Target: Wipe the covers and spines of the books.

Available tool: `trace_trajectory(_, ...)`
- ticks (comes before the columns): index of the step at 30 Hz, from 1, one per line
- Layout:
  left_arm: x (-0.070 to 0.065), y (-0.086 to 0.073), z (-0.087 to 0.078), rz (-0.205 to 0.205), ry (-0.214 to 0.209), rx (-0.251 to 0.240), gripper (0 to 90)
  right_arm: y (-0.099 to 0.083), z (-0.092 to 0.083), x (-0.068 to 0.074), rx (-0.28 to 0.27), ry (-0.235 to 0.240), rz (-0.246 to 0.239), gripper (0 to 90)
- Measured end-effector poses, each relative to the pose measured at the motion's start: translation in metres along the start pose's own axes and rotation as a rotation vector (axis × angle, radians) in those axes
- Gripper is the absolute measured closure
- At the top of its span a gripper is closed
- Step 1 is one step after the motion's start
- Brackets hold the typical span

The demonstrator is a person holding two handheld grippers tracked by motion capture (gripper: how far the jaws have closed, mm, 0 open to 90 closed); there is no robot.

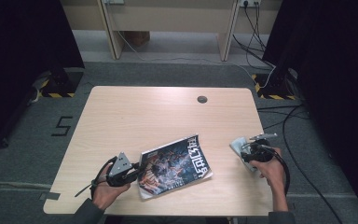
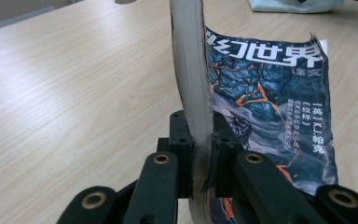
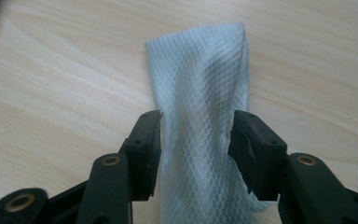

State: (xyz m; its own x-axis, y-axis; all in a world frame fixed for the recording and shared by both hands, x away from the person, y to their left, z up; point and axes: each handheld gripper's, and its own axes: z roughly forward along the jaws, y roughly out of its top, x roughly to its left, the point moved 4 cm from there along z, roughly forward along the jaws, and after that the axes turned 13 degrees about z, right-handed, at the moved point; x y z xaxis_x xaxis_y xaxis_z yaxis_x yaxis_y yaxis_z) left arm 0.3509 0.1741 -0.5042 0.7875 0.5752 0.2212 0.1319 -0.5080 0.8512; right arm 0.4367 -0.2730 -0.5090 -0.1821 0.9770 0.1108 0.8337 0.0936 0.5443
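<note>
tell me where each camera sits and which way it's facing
High view: fixed above the person's side, looking forward and down on the table; both forearms enter from the bottom, left gripper on the magazine, right gripper at the cloth.
Left gripper view: rides the left gripper, looking along its jaws, shut on the magazine's edge.
Right gripper view: rides the right gripper, looking down on the cloth between parted jaws.
Shared: the left gripper view also catches the cloth at its top edge.

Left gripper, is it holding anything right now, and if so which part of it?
Yes. The left gripper is clamped on the magazine, gripping the edge of its page block near one corner, with that edge lifted off the table.
</note>
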Motion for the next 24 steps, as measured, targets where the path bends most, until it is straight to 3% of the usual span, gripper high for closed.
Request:
trace_trajectory(3,-0.004,0.002,0.003,0.006,-0.017,0.002,82.3,-0.004,0.010,-0.005,0.016,-0.010,0.003,59.3)
trace_trajectory(7,-0.011,0.002,0.009,0.027,-0.046,0.021,82.3,-0.004,0.010,-0.010,-0.015,0.004,0.016,73.9)
trace_trajectory(12,-0.016,0.006,0.016,0.025,-0.064,0.017,82.3,0.001,0.002,-0.007,-0.063,0.016,0.016,77.2)
trace_trajectory(15,-0.018,0.007,0.020,0.029,-0.065,0.019,82.3,0.012,-0.013,0.012,-0.136,0.084,-0.006,77.3)
trace_trajectory(18,-0.020,0.009,0.024,0.038,-0.072,0.015,82.3,0.024,-0.025,0.043,-0.192,0.165,-0.062,77.3)
trace_trajectory(22,-0.025,0.011,0.028,0.054,-0.070,0.008,82.2,0.038,-0.031,0.090,-0.225,0.255,-0.146,77.2)
trace_trajectory(24,-0.026,0.012,0.029,0.064,-0.074,0.003,82.2,0.043,-0.030,0.113,-0.214,0.284,-0.199,77.2)
